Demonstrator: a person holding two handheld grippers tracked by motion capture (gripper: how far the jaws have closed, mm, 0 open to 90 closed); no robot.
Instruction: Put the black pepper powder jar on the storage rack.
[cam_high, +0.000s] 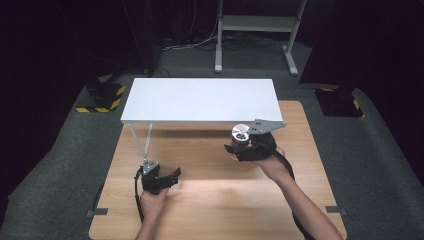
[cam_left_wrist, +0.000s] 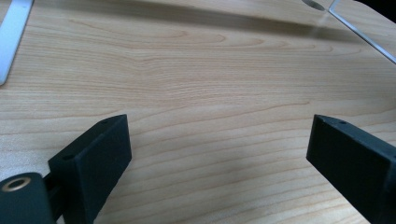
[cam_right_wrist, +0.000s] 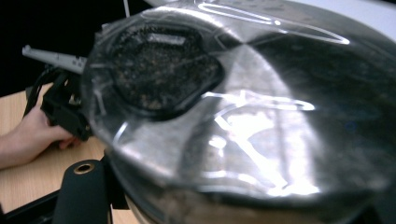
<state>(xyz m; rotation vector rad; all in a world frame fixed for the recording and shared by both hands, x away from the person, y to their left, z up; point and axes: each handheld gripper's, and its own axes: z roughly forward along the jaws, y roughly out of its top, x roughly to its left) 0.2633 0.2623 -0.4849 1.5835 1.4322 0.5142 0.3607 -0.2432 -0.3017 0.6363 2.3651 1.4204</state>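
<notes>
Pale wooden worktop (cam_high: 215, 200) is carrying a white raised shelf (cam_high: 200, 100). Right gripper (cam_high: 239, 145) is holding a shiny round metal container with a dark perforated top (cam_right_wrist: 243, 116) just below the shelf's front edge, fingers clamped around it. Left gripper (cam_high: 172, 176) is resting with fingers (cam_left_wrist: 100, 158) spread, empty. Likely mid-carry; placing it comes next.

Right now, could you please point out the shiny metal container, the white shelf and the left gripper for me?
metal container (cam_high: 240, 133), high view, on its round top.
white shelf (cam_high: 200, 100), high view, middle of its flat top.
left gripper (cam_high: 176, 173), high view, between its open fingers.
</notes>
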